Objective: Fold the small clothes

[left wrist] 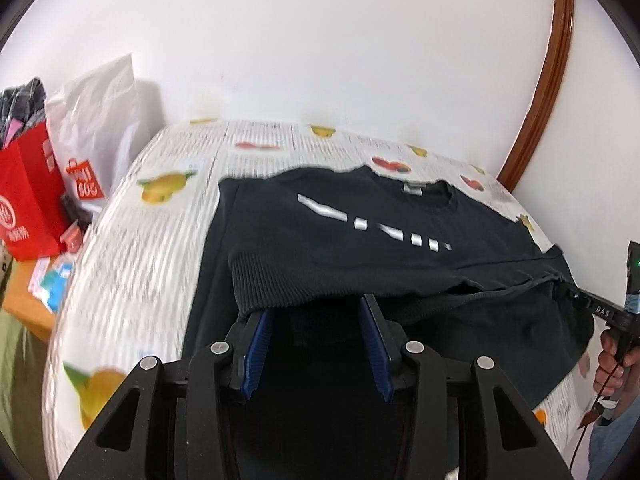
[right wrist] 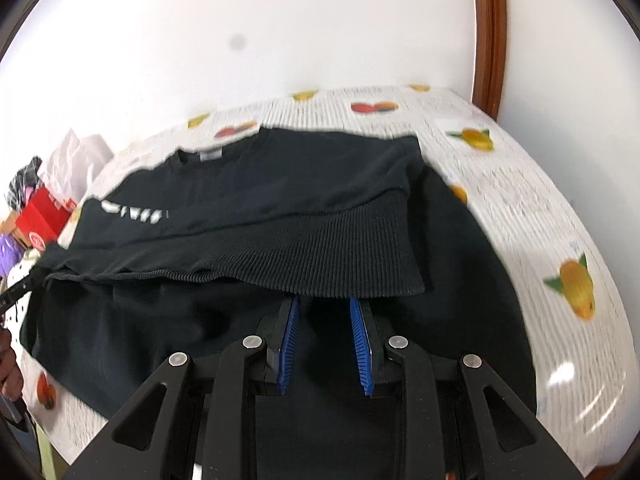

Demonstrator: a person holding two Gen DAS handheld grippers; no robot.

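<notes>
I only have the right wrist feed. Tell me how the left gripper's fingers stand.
Observer: The left gripper is open, pads apart. The ribbed hem of the black sweater drapes over its fingertips and hides them.
Operator: Report who holds my side.
Observer: A hand grips the handle of the right gripper, with a green light lit above it.
Operator: Describe the clutter beside the table.
Observer: Past the table, a white bag with an orange logo stands beside the red bag.
</notes>
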